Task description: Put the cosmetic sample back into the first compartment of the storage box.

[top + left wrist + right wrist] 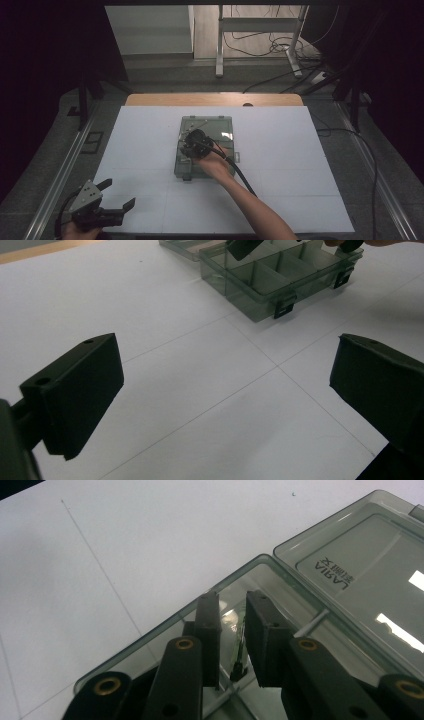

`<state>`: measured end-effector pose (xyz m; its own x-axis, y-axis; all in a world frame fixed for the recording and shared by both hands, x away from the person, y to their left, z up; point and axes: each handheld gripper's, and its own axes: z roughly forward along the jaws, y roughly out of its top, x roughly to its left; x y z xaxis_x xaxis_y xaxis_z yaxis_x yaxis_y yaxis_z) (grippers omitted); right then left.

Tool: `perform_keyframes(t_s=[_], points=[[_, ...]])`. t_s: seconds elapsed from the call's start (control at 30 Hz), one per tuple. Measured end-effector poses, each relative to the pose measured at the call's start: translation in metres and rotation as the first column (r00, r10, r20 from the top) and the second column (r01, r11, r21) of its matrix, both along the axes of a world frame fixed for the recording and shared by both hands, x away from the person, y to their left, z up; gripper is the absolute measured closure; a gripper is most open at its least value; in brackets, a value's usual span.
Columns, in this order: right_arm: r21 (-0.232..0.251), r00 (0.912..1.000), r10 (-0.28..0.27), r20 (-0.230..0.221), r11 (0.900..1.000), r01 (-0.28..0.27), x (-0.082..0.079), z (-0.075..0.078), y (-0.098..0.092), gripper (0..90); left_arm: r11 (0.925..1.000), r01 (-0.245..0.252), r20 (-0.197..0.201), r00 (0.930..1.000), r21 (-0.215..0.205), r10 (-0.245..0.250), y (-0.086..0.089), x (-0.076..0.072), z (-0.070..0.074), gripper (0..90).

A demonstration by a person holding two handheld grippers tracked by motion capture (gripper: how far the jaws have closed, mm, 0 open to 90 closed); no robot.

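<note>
Centrally on the white counter (150, 150) sits a box (206, 147) of smoky, see-through green-grey plastic, its lid (360, 575) swung open and lying flat on the far side. Thin walls split its inside into small compartments, and two dark latches (284, 310) hang off the near wall. The lid carries mirrored lettering, seen from its underside in the right gripper view. From the high view, the right tongs (192, 145) reach down into the box from above, held by the person's right hand (215, 162), with a black cable (240, 175) trailing back along the forearm. In the right gripper view those tongs (232, 625) stand nearly closed, with only a narrow gap between the jaws, inside a compartment by the box's corner. A thin, dark, green-tinged piece (240, 650) stands in that gap; whether the jaws actually pinch it cannot be told. The left tongs (112, 197) rest low at the counter's near left corner, well apart from the box, jaws spread wide and holding nothing. Faint lines cross the counter sheet.
</note>
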<state>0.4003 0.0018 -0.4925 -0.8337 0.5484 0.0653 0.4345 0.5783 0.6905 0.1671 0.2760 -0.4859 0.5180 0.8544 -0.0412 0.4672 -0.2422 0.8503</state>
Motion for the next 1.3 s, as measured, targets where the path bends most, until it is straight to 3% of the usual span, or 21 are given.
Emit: perform_keyframes(t_s=[0.47, 0.67, 0.87, 1.3], points=[[-0.001, 0.9999, 0.010, -0.007, 1.000, -0.010, -0.010, 0.007, -0.013, 66.5, 1.0000, 0.000, -0.002, 1.0000, 0.000, 0.000, -0.001, 0.000, 0.000, 1.3], [0.035, 0.9991, 0.011, -0.042, 0.999, -0.009, -0.013, 0.009, -0.017, 59.9, 1.0000, 0.001, -0.001, 1.0000, 0.004, -0.001, -0.001, 0.000, 0.000, 1.3], [0.022, 0.9993, 0.009, -0.036, 1.000, -0.008, -0.016, 0.011, -0.022, 57.4, 1.0000, 0.002, -0.002, 1.0000, 0.006, -0.002, -0.001, 0.000, 0.000, 1.3], [0.025, 0.9982, -0.019, -0.057, 0.999, 0.020, -0.022, 0.012, -0.040, 41.3, 1.0000, 0.003, -0.004, 1.0000, 0.001, -0.003, -0.001, 0.000, 0.000, 1.3]])
